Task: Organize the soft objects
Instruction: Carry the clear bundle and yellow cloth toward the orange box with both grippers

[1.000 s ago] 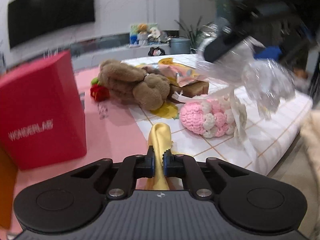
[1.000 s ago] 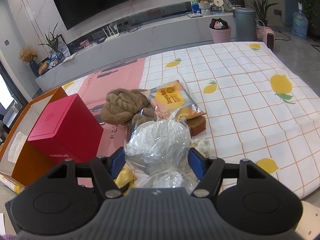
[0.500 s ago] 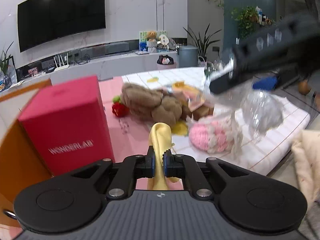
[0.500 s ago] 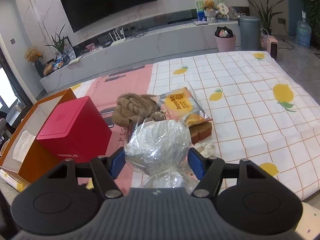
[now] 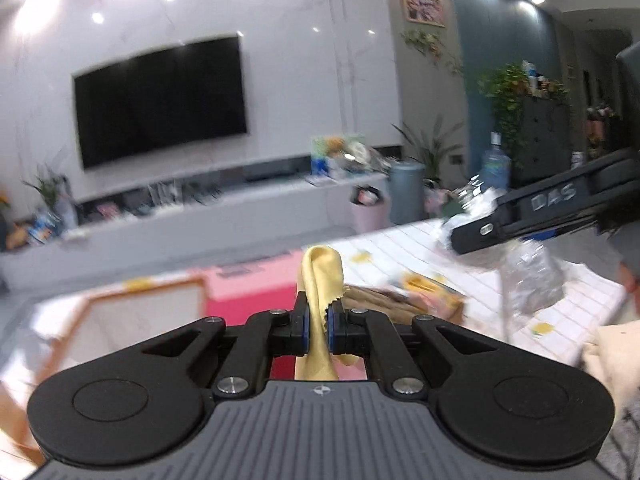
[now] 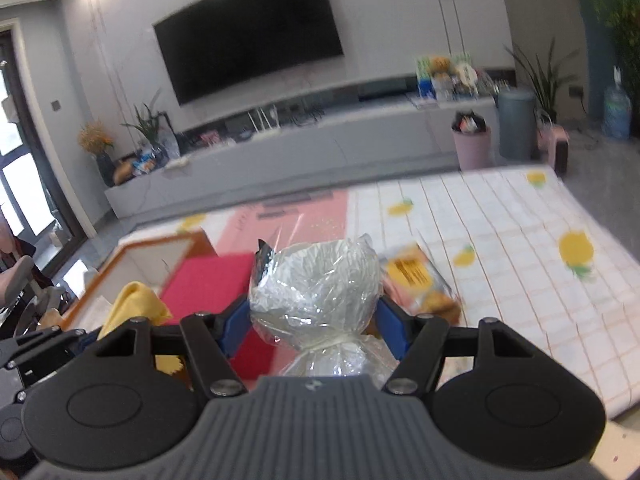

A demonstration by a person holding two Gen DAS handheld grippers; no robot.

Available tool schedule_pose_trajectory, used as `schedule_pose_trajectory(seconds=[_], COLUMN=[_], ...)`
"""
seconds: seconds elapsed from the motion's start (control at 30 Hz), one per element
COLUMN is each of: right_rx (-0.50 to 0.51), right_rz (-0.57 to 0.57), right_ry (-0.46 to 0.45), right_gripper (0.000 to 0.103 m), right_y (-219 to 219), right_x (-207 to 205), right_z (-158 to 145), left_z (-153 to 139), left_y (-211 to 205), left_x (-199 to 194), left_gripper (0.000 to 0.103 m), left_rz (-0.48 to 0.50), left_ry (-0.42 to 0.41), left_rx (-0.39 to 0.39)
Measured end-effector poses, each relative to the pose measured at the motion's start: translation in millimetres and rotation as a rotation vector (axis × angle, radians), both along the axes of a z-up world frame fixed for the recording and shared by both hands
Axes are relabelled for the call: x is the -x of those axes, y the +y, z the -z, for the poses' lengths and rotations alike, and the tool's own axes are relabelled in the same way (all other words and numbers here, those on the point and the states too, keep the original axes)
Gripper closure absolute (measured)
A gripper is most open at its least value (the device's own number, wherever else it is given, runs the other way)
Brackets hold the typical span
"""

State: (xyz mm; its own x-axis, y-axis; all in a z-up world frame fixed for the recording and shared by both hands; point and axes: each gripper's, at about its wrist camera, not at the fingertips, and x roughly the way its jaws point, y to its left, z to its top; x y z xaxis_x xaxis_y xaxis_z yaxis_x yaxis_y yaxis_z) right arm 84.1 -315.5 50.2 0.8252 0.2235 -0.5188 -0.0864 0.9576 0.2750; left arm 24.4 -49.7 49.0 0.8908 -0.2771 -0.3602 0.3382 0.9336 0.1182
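The left gripper (image 5: 318,330) is clamped on the yellow cloth (image 5: 320,280), and the right gripper (image 6: 312,320) squeezes the clear-wrapped bundle (image 6: 314,288). Both have risen since a moment ago: table items have dropped low in view. Beyond lie the red box (image 6: 204,284) and orange tray (image 6: 156,252), probably the destination; the snack packet (image 6: 412,276) remains on the lemon-print tablecloth (image 6: 500,232).

The right half of the bed (image 6: 520,248) is bare sheet, open for a gripper to pass. Toward the left, the snack packet (image 6: 416,280), the red box (image 6: 208,284) and the orange tray (image 6: 132,248) crowd close together. The left gripper (image 6: 86,340) with its yellow cloth (image 6: 132,304) fills the space beside the tray.
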Motion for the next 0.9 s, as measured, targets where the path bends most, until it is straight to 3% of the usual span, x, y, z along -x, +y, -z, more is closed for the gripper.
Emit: schedule_pose_trajectory(seconds=[0.3, 0.53, 0.7, 0.83, 0.9], right_rx=[0.006, 0.044, -0.004, -0.05, -0.074], right_rz=[-0.077, -0.233, -0.338, -0.407, -0.426], right_ry=[-0.198, -0.279, -0.265, -0.228, -0.197], right_gripper=[0.036, 0.036, 0.036, 0.036, 0.036], right_y=[64, 143, 193, 231, 247], right_x=[22, 17, 1, -21, -34], right_z=[-84, -133, -142, -135, -128], left_z=[-45, -39, -32, -19, -12], left_y=[80, 133, 169, 190, 197], left_x=[-1, -8, -28, -31, -34], left_gripper=[0.094, 0.094, 0.094, 0.094, 0.094], left_rz=[-0.198, -0.308, -0.367, -0.383, -0.384], left_ry=[-0.031, -0.014, 0.032, -0.027, -0.011], left_rx=[0.049, 0.096, 0.16, 0.163, 0.166])
